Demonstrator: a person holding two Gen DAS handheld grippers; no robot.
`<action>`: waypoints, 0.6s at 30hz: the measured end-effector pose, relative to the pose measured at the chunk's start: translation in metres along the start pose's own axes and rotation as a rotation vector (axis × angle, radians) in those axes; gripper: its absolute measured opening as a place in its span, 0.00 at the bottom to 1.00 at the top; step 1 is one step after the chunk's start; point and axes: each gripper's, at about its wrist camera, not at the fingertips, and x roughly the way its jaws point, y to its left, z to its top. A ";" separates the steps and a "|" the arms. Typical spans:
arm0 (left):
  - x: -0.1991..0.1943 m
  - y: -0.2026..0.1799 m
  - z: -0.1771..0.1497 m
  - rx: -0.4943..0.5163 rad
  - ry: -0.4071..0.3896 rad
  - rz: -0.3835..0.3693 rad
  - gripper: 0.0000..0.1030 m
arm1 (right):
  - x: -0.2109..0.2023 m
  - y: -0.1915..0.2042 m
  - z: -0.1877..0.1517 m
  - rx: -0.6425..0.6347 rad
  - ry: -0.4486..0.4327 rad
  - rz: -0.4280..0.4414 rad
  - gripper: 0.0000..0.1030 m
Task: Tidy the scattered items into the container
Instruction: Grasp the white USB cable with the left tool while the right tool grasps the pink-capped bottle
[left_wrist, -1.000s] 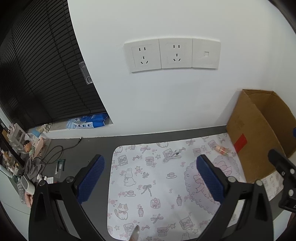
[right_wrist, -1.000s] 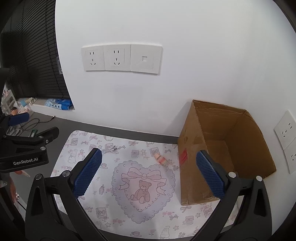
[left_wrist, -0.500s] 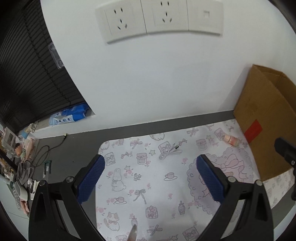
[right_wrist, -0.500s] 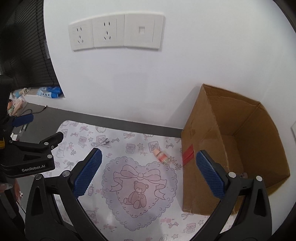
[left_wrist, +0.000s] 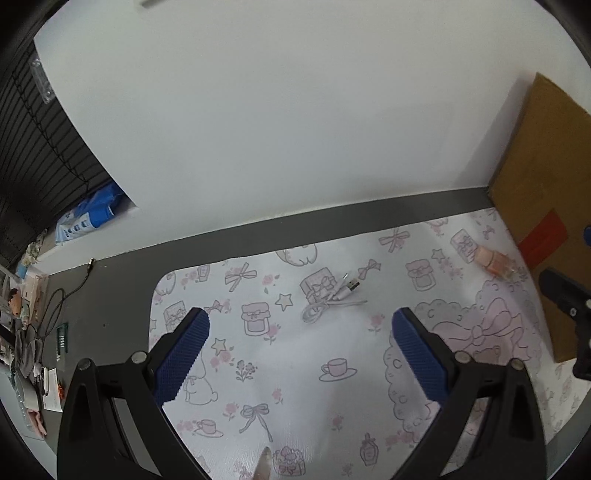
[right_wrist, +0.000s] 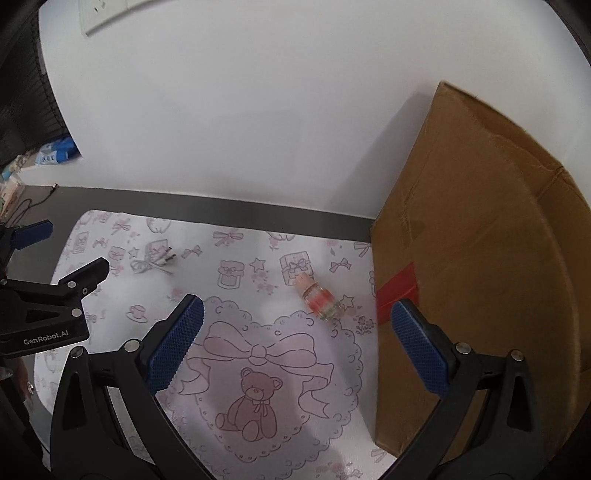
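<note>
Printed fabric mat (right_wrist: 258, 258), cardboard box (right_wrist: 480, 240), glass bottle (right_wrist: 319, 295)

"GenRobot.AI" stands in pale letters on the black body of the left tongs (right_wrist: 40, 254). Nothing else can be read.

Both views tilted down and moved closer: sockets gone from the left view, only a corner left at the right view's upper left. Cable (left_wrist: 334, 297) now larger, mid-frame between the left gripper (left_wrist: 301, 354) tips. Bottle (right_wrist: 318, 296) larger, centre-right in the right view; box (right_wrist: 476, 236) filling the right side.
</note>
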 end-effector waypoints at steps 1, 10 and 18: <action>0.007 0.000 0.000 0.002 0.006 -0.002 0.96 | 0.006 -0.001 -0.001 0.001 0.007 0.000 1.00; 0.057 -0.006 -0.007 0.017 0.050 -0.008 0.96 | 0.058 -0.008 -0.005 0.001 0.062 -0.011 1.00; 0.093 -0.015 -0.012 0.039 0.069 -0.032 0.96 | 0.102 -0.008 -0.013 -0.003 0.107 -0.006 1.00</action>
